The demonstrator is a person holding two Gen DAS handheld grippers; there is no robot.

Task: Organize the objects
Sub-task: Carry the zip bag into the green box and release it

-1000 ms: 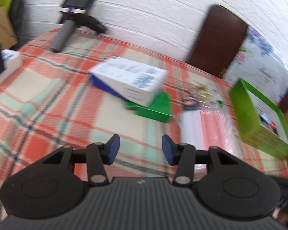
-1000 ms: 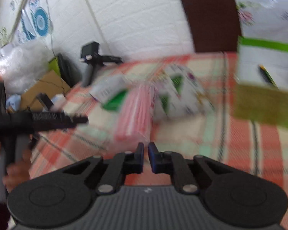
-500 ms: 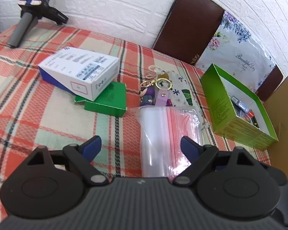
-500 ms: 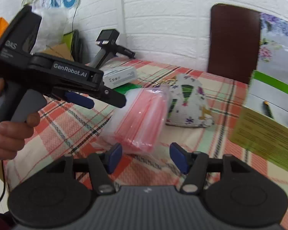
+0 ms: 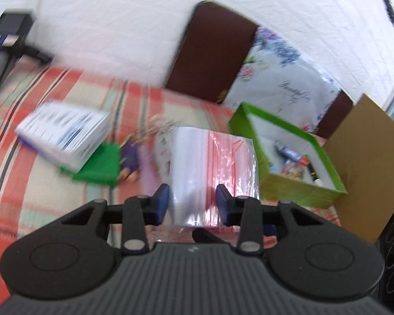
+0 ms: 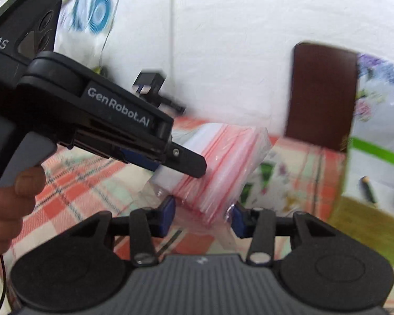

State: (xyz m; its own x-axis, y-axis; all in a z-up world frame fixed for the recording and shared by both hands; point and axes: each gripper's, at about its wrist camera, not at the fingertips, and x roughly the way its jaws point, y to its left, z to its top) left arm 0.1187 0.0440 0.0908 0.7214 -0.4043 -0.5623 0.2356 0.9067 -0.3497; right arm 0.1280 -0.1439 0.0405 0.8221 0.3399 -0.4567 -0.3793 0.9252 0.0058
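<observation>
A pack of clear zip bags with red stripes (image 5: 212,162) is raised off the checked tablecloth. My left gripper (image 5: 192,202) is closing on its near end, both blue pads pressed against its sides. From the right wrist view, the left gripper's fingers (image 6: 189,161) reach over the pack (image 6: 223,162). My right gripper (image 6: 203,212) is closing too, with the pack's lower corner between its jaws; a small gap shows beside the left pad. The open green box (image 5: 302,191) with small items inside stands to the right.
A white box (image 5: 65,136) lies on a green card (image 5: 99,168), with a purple keychain (image 5: 130,157) and a patterned pouch (image 6: 275,183) nearby. A brown chair back (image 5: 210,52) and cardboard (image 5: 367,157) border the table. A person's hand (image 6: 8,197) holds the left gripper.
Both grippers opened wide, then narrowed around the zip bag pack. The left one moved right to it and lifted its near end off the cloth; the right one rolled level.
</observation>
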